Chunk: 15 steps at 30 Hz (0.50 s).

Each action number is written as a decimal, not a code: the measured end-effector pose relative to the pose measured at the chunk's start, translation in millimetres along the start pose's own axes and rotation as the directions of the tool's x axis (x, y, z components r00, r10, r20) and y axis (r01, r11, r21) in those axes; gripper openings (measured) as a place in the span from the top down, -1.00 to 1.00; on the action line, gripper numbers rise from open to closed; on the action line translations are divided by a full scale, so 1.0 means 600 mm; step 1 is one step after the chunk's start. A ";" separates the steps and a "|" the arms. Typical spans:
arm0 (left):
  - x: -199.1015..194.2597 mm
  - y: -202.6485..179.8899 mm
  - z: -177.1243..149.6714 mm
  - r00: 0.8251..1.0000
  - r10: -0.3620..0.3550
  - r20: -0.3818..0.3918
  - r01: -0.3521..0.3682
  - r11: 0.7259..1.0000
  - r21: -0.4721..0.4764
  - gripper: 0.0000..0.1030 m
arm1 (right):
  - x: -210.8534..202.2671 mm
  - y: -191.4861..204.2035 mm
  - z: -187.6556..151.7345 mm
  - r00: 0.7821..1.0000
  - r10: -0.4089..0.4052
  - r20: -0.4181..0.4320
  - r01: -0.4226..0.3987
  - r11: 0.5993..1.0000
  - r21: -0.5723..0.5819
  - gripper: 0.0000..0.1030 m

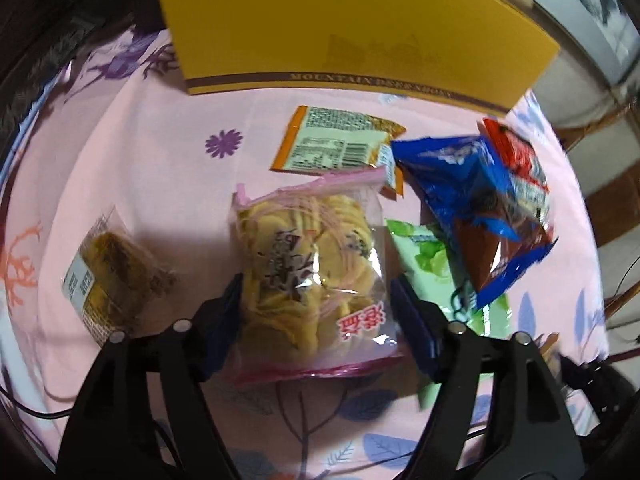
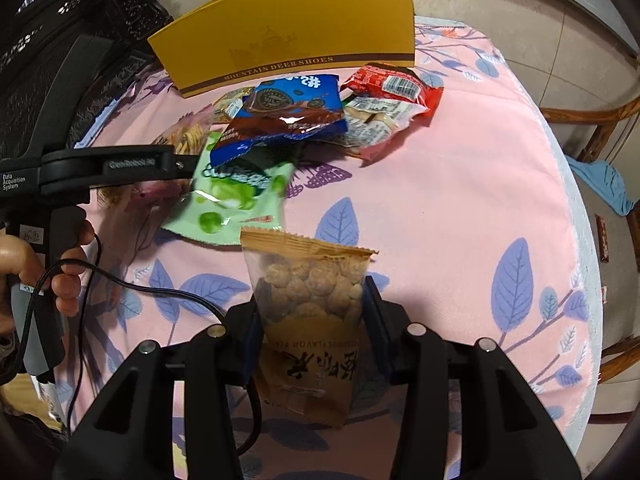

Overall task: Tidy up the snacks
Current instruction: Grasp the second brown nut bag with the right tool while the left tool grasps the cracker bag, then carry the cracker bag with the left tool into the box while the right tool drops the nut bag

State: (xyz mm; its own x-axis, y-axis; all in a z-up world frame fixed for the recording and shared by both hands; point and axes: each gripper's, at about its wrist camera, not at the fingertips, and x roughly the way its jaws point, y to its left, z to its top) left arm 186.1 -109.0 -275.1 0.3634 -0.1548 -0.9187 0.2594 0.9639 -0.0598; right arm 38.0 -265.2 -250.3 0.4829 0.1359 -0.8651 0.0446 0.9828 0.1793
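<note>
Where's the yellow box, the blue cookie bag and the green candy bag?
yellow box (image 2: 288, 28), right wrist view, front face.
blue cookie bag (image 2: 288, 104), right wrist view, middle.
green candy bag (image 2: 236, 196), right wrist view, front.

Pink leaf-patterned tablecloth (image 2: 440, 200), yellow box (image 2: 288, 28), blue packet (image 2: 292, 112), green packet (image 2: 240, 196), red packet (image 2: 392, 84).

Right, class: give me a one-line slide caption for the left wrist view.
Left gripper closes around a clear chip bag on the pink cloth, below a yellow box.
</note>
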 end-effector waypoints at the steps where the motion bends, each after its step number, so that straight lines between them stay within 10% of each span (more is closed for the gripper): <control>1: 0.000 -0.002 -0.001 1.000 0.009 0.002 -0.009 1.000 0.007 -0.44 | 0.000 0.002 0.000 1.000 -0.006 0.002 0.006 1.000 -0.009 0.08; 7: -0.013 0.025 -0.003 1.000 -0.019 0.013 0.020 0.998 -0.065 -0.06 | -0.002 0.005 0.000 1.000 -0.014 0.000 0.014 1.000 -0.015 0.14; 15: -0.086 0.024 -0.013 0.992 -0.014 0.126 0.017 1.000 -0.026 -0.04 | -0.034 0.011 0.011 0.997 -0.033 0.071 0.036 0.999 -0.036 0.15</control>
State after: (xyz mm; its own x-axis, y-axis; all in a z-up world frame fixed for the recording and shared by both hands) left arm 164.0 -85.6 -231.7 0.4695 -0.1940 -0.8614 0.2423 0.9664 -0.0856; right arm 34.2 -262.4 -228.4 0.5417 0.0941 -0.8353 0.0304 0.9909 0.1314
